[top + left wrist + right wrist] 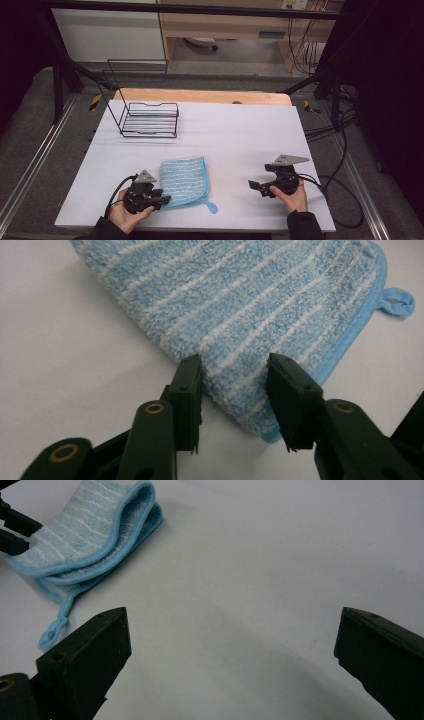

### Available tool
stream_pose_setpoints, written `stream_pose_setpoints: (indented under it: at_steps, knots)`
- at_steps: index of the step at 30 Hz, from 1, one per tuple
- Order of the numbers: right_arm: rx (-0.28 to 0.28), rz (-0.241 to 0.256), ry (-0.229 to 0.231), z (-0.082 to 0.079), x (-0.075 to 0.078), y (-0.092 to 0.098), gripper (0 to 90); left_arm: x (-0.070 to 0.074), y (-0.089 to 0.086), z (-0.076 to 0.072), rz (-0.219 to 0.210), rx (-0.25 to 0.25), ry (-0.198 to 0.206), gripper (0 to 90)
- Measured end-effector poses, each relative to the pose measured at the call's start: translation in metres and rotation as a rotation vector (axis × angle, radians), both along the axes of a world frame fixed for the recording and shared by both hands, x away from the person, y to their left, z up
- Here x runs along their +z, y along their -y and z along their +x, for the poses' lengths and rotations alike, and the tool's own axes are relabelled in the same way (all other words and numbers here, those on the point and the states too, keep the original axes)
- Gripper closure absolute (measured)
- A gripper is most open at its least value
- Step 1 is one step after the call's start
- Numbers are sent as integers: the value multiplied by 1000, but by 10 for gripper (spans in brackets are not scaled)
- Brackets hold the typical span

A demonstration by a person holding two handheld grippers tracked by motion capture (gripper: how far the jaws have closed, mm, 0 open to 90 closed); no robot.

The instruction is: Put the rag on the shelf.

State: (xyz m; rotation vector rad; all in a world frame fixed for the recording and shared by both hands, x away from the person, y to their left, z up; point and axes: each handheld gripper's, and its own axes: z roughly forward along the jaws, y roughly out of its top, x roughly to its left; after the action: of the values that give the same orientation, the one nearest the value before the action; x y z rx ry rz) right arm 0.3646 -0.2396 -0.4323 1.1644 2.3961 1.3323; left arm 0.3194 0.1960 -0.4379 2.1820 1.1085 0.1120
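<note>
White table [260, 135] — left gripper [234, 371] jaws straddling folded cloth [250, 300] corner.

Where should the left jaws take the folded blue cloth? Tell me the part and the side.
Grip the blue cloth at its near left corner, coming in low from the left gripper, whose open jaws already straddle it. The folded layers stack there, away from the hanging loop.

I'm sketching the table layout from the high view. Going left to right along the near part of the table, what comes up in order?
Left gripper at the cloth's near-left corner → folded blue striped cloth → its hanging loop → bare white table → right gripper, jaws wide apart, nothing between them.
</note>
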Motion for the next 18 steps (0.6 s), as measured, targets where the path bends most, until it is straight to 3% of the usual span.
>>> stream_pose_setpoints:
  at_steps: [10, 18]
  knots:
    - [-24, -2, 4, 0, 0, 0, 21, 1, 6, -2, 14, -7, -14, 797]
    - [-23, -7, 2, 1, 0, 0, 19, 5, -1, 3, 14, -23, -24, 842]
